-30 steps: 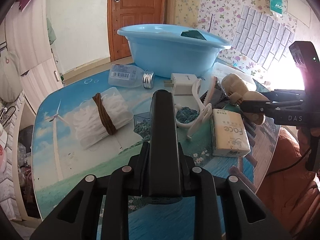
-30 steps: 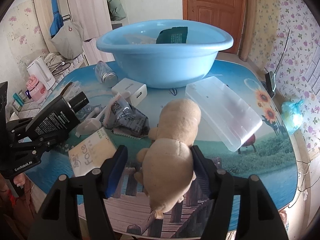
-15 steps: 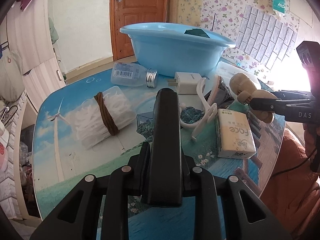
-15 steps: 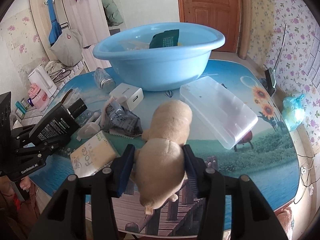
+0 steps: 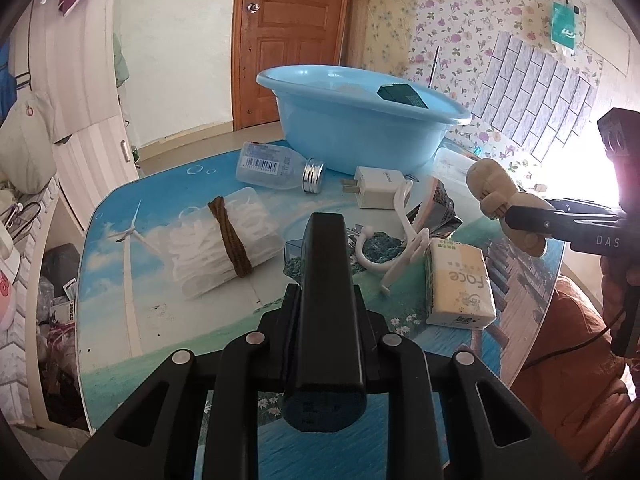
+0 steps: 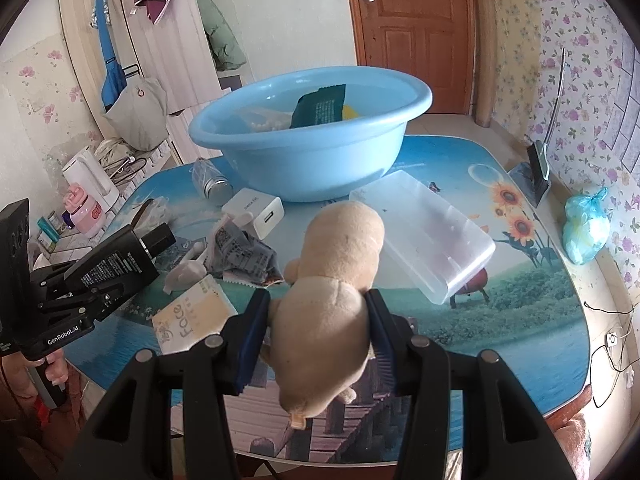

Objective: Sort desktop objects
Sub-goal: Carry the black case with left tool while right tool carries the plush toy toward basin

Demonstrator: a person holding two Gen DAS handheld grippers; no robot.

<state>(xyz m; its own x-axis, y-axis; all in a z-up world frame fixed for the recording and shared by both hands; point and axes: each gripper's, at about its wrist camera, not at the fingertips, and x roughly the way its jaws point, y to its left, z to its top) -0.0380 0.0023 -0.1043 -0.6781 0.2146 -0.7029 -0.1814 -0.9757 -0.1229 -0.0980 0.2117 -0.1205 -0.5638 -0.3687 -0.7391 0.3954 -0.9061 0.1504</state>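
Observation:
My right gripper [image 6: 316, 300] is shut on a beige plush toy [image 6: 340, 264], its blue pads pressing the toy's body from both sides. In the left wrist view the plush toy [image 5: 492, 184] hangs in the right gripper [image 5: 532, 216] just above the table's right side. My left gripper [image 5: 324, 292] is shut on a black rectangular bottle [image 5: 326, 320], which hides its fingertips. The right wrist view has that black bottle [image 6: 116, 260] at the left, over the table's near edge. A light blue basin [image 6: 304, 160] stands at the back with a dark green packet [image 6: 320, 106] inside.
On the table lie a tissue pack [image 5: 460, 284], a white charger [image 5: 376, 190], a clear bottle [image 5: 276, 164], a box of white cotton tied with brown cord [image 5: 224, 240], a white hook [image 5: 400, 240], a crumpled packet [image 6: 240, 252] and a clear lid [image 6: 424, 240].
The right jaws have closed onto the plush toy and raised it slightly off the table. The left gripper with the black bottle has hardly moved.

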